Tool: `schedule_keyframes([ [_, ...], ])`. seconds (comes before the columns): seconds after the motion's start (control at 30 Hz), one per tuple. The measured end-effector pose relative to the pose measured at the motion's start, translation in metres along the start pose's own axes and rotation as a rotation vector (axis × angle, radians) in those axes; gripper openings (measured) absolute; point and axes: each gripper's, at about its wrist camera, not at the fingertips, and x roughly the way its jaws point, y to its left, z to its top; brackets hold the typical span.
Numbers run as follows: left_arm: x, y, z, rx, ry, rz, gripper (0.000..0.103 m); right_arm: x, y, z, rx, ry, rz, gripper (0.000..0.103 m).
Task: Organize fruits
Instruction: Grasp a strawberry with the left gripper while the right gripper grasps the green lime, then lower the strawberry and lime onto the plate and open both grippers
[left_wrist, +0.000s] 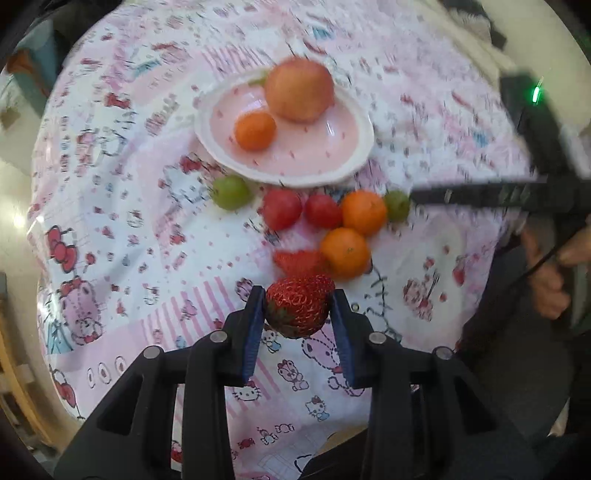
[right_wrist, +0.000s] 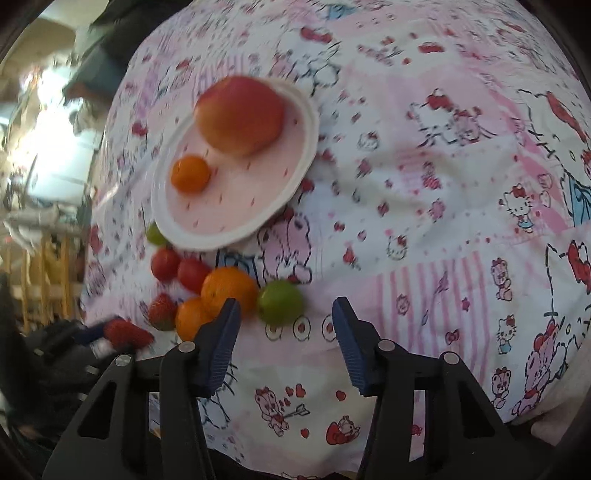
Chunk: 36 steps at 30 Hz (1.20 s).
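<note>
Left tongs (left_wrist: 299, 308) clamped, right tongs (right_wrist: 284, 317) parted

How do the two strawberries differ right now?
Held strawberry is clamped between the left gripper pads, off the cloth; the loose strawberry lies on the tablecloth beside an orange, untouched. In the left wrist view the held one looks sharp, with dark leaves low on it; the loose one is blurred and partly hidden behind it. Both are red, and neither is on the pink plate.
</note>
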Motion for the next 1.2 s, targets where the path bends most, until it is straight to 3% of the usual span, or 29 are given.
schedule_keyframes([
  [0.13, -0.013, 0.023, 0.008, -0.097, -0.065, -0.001, 0.031, 0.01, 0.011, -0.005, -0.069, 0.025, -0.073, 0.054],
  [0.23, -0.022, 0.037, 0.008, -0.139, -0.089, -0.007, 0.032, 0.02, 0.028, -0.01, -0.181, 0.037, -0.177, 0.054],
  [0.5, -0.025, 0.038, 0.011, -0.153, -0.1, -0.029, 0.032, 0.043, 0.055, -0.02, -0.4, 0.031, -0.359, 0.054],
  [0.73, -0.027, 0.036, 0.014, -0.158, -0.109, -0.032, 0.032, 0.049, 0.061, -0.015, -0.443, 0.015, -0.359, 0.053],
  [0.8, -0.026, 0.036, 0.014, -0.159, -0.109, -0.033, 0.032, 0.05, 0.063, -0.013, -0.465, 0.013, -0.349, 0.039],
  [0.87, -0.026, 0.036, 0.015, -0.159, -0.11, -0.033, 0.032, 0.05, 0.064, -0.013, -0.48, 0.014, -0.332, 0.035],
  [1.2, -0.026, 0.036, 0.017, -0.17, -0.116, -0.032, 0.032, 0.019, 0.047, -0.021, -0.389, -0.044, -0.219, 0.034],
])
